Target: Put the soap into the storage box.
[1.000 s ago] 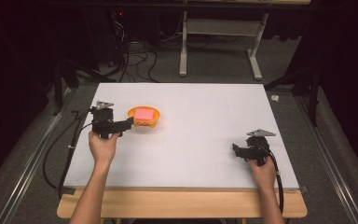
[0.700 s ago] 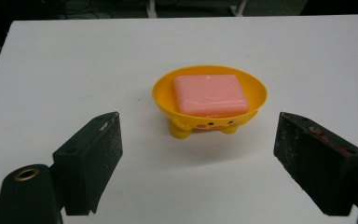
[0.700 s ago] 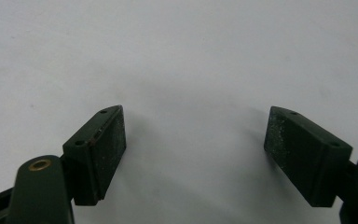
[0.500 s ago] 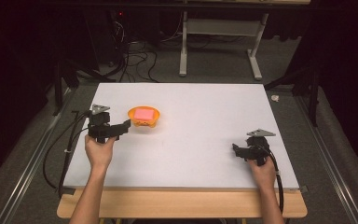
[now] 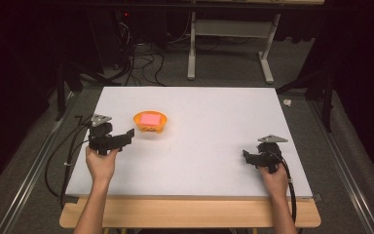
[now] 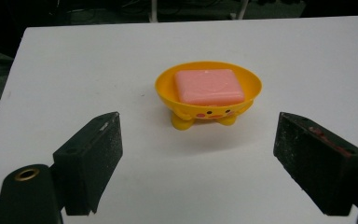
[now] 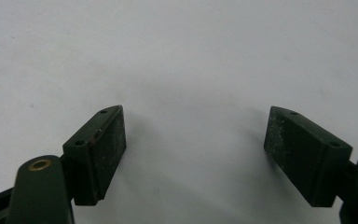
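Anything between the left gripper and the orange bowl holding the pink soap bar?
Nothing: bare white table separates the open left gripper from the orange bowl, per the left gripper view.

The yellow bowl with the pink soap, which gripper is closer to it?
Left. The left gripper sits just beside the bowl, open toward it. The right gripper is far across the table.

table (image 5: 214, 146) brightly lit from above | surroundings dark | soft shadows | right gripper view slightly blurred

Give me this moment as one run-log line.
left gripper: open, facing orange footed plastic bowl holding pink soap bar | right gripper: open, over white table
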### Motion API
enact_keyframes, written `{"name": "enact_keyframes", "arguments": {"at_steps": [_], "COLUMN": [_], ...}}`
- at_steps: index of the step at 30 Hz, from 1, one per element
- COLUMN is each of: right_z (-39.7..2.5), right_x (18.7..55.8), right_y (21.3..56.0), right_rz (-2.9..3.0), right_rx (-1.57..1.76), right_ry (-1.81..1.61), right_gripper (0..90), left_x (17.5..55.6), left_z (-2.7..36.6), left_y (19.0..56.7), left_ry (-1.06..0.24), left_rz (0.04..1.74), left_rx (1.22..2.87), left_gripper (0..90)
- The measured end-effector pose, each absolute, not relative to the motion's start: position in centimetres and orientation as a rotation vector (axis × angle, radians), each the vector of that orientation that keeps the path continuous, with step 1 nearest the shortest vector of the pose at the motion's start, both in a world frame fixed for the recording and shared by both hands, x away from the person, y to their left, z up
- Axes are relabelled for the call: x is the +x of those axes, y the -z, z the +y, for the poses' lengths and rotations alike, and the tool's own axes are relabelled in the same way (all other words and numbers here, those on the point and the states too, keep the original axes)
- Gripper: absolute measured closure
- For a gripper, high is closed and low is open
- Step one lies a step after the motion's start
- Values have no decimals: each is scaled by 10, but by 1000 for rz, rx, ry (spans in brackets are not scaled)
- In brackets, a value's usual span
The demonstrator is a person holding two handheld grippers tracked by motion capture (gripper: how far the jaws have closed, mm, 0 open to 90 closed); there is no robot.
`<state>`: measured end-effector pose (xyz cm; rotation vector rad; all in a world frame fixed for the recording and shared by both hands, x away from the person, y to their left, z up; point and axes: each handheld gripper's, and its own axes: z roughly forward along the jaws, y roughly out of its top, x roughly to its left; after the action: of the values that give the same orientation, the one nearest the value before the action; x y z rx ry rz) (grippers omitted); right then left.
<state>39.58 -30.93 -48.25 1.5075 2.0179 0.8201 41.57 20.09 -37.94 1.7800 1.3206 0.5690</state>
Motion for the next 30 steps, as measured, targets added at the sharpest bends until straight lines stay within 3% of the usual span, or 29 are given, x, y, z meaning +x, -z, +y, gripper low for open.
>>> {"name": "enact_keyframes", "arguments": {"at_steps": [30], "right_z": [-309], "right_x": [396], "right_y": [482], "right_rz": [2018], "right_rx": [1507], "right_ry": [-820], "right_gripper": [213], "left_x": [392], "left_z": [205], "left_y": [393], "left_ry": [-574], "left_rz": [1311], "left_rx": [1800], "left_gripper": [164]}}
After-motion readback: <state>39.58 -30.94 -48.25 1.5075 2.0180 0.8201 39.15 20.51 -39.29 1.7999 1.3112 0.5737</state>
